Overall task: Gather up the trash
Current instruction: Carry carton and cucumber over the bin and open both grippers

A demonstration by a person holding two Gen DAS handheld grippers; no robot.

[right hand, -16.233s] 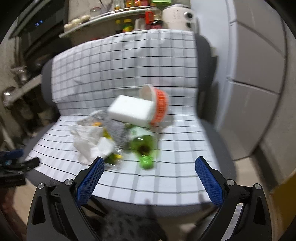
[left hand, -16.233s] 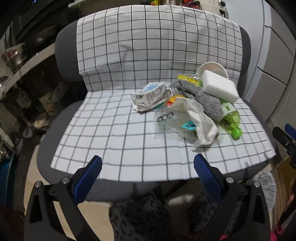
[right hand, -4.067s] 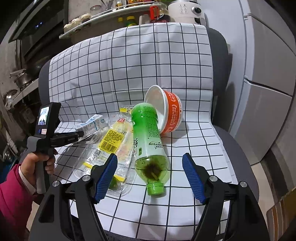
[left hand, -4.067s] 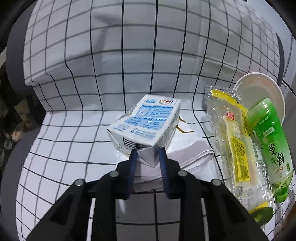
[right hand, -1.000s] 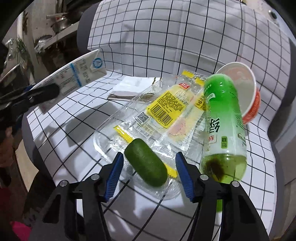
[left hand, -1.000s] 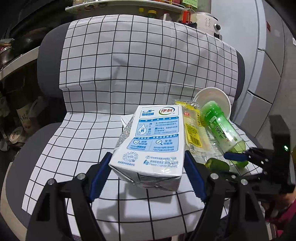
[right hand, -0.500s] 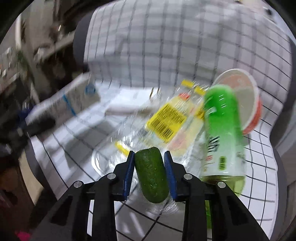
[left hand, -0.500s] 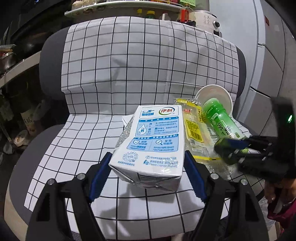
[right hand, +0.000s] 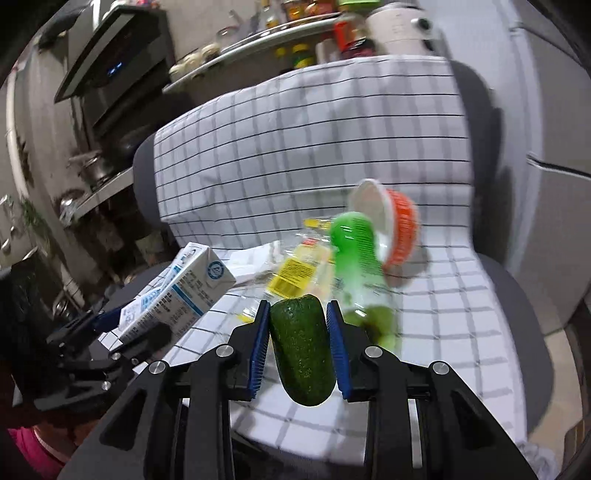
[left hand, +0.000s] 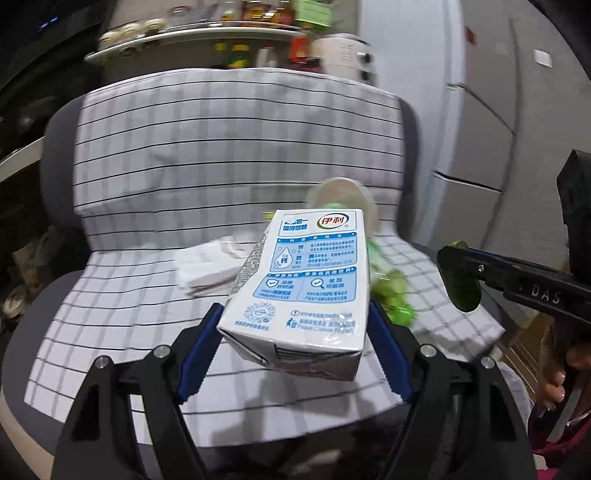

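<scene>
My left gripper [left hand: 295, 314] is shut on a white and blue milk carton [left hand: 314, 273], held above the front of the chair seat. My right gripper [right hand: 297, 308] is shut on a dark green cucumber piece [right hand: 301, 350], lifted off the seat. Each wrist view shows the other hand's load: the carton [right hand: 184, 291] at the left, the cucumber piece [left hand: 460, 284] at the right. On the checked cloth [left hand: 221, 166] lie a green bottle [right hand: 356, 266], an orange and white cup [right hand: 399, 225] on its side, a clear yellow wrapper [right hand: 299, 269] and white paper [left hand: 205, 266].
The cloth covers a grey chair [right hand: 517, 295]. Grey cabinet doors [left hand: 480, 110] stand to the right, close to the chair. A shelf with jars and bottles [left hand: 221, 33] runs behind the backrest, and dark kitchen shelves [right hand: 103, 162] are at the left. A person's hand [left hand: 557, 373] grips the right tool.
The right gripper closed on the cucumber piece and lifted it off the wrapper. Both grippers drew back and up from the seat, the left still carrying the carton.
</scene>
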